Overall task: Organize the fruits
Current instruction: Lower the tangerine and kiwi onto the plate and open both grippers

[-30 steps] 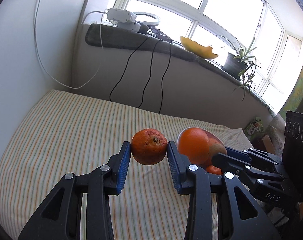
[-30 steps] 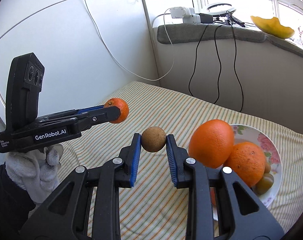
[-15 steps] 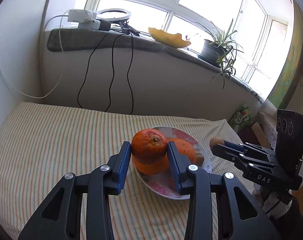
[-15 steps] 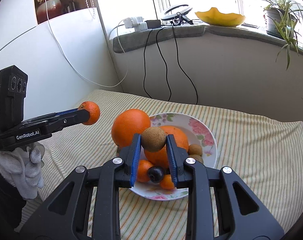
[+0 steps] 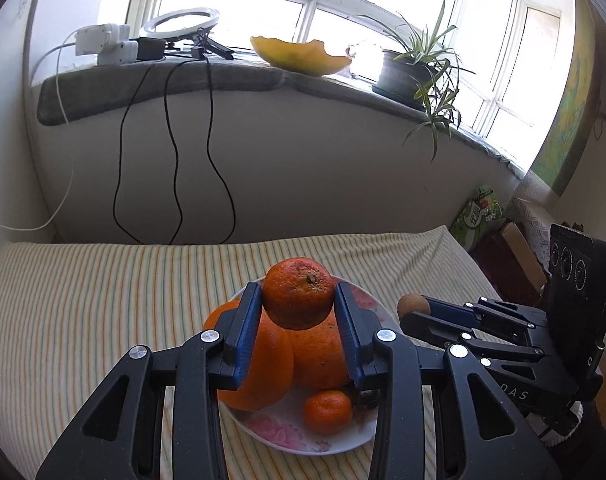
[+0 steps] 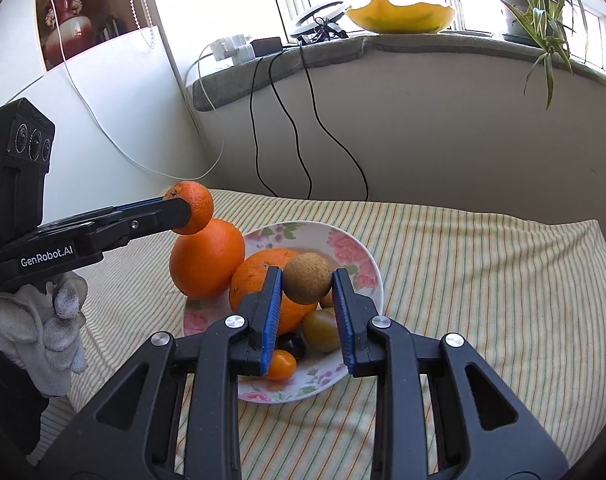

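My left gripper is shut on a small orange mandarin and holds it in the air above a flowered plate. On the plate lie two large oranges, a little mandarin and some dark small fruit. My right gripper is shut on a round brown fruit over the same plate. In the right wrist view the left gripper with its mandarin hangs over the big orange at the plate's left edge. A yellow-green fruit lies below my right fingers.
The plate rests on a striped cloth over a soft surface. Behind it a wall rises to a window sill with a ring light, a power strip, hanging cables, a yellow bowl and a potted plant. A gloved hand holds the left gripper.
Both grippers have swung to the right over the cloth and now hang above the plate. Each still grips its fruit. The plate has come from the right edge to the middle of both views.
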